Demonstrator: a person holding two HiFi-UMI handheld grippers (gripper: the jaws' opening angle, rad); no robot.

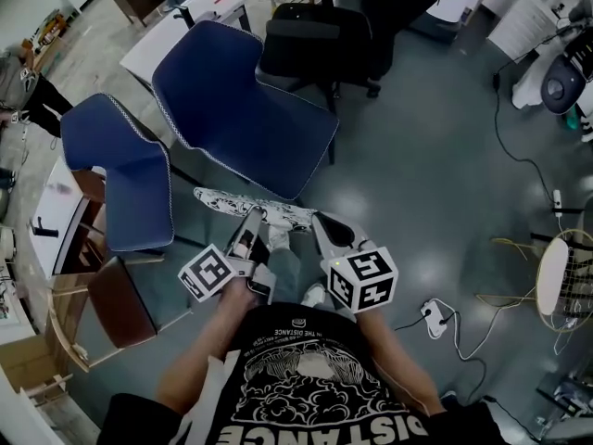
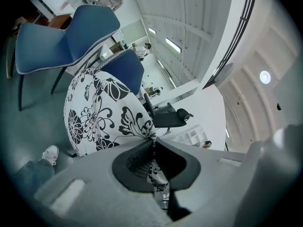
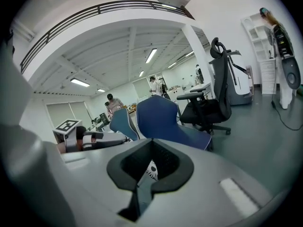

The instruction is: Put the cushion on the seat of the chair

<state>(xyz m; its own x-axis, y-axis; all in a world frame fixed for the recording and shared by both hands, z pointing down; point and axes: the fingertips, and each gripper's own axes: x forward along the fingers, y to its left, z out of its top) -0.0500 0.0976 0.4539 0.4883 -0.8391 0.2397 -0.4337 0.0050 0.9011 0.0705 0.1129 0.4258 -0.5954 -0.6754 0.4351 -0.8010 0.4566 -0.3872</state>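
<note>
A white cushion with a black flower print (image 1: 250,208) hangs above the floor in front of me, just short of the nearer blue chair (image 1: 246,109). My left gripper (image 1: 251,219) is shut on its near edge. In the left gripper view the cushion (image 2: 102,112) spreads out beyond the shut jaws of the left gripper (image 2: 153,140). My right gripper (image 1: 316,221) holds the cushion's right end. In the right gripper view a scrap of the cushion (image 3: 151,170) shows between the closed jaws of the right gripper (image 3: 150,145). The chair's seat (image 3: 189,135) lies ahead.
A second blue chair (image 1: 125,170) stands to the left, a black office chair (image 1: 320,40) behind. A brown wooden chair (image 1: 111,304) is at my left. On the floor to the right lie cables, a power strip (image 1: 434,315) and a wire stand (image 1: 565,281).
</note>
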